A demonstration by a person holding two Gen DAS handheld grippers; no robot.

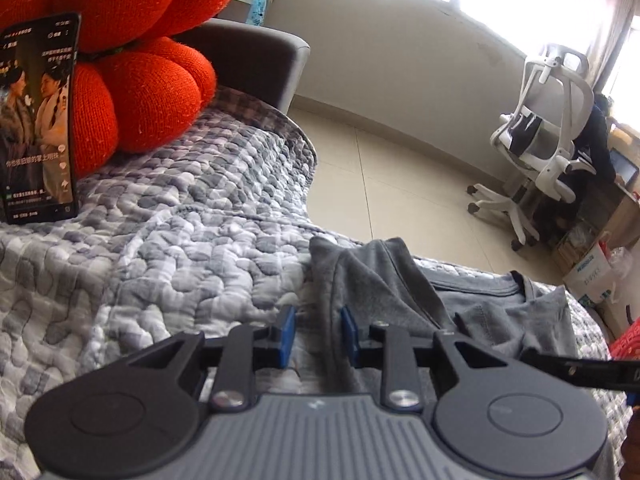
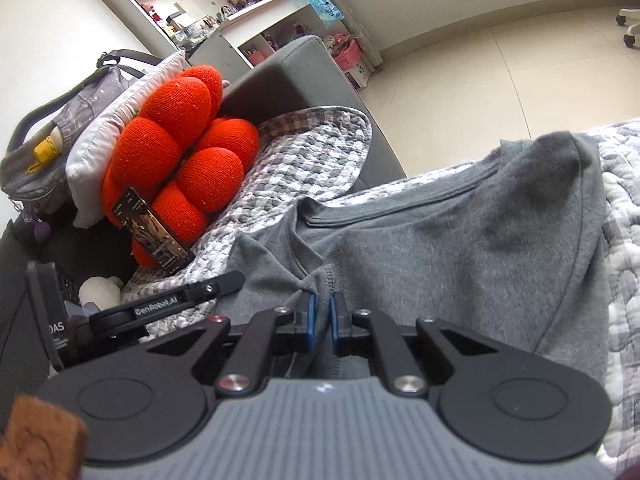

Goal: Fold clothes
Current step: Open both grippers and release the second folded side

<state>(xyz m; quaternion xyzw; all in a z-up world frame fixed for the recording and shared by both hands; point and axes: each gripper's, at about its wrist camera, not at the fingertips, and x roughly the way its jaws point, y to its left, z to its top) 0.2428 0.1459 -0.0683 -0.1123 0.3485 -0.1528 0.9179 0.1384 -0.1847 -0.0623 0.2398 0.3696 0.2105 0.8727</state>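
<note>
The soft grey cotton T-shirt (image 2: 460,240) lies on the grey-and-white quilted cover (image 1: 180,240), near the orange knitted cushion (image 2: 188,152). The right gripper (image 2: 321,322) is closed tight on a stitched edge of the cloth. The left gripper (image 1: 318,332) has a raised ridge of the same shirt between its blue pads (image 1: 287,330); they stand a little apart, and I cannot tell if they really pinch it.

To fold well, both hands should pull the edge straight and level, carry it across together, and lay it flat without wrinkles.

Readable writing: "GenRobot.AI" on the left gripper's finger (image 2: 168,302). The upright black phone (image 1: 40,120) shows text too small to read.
</note>
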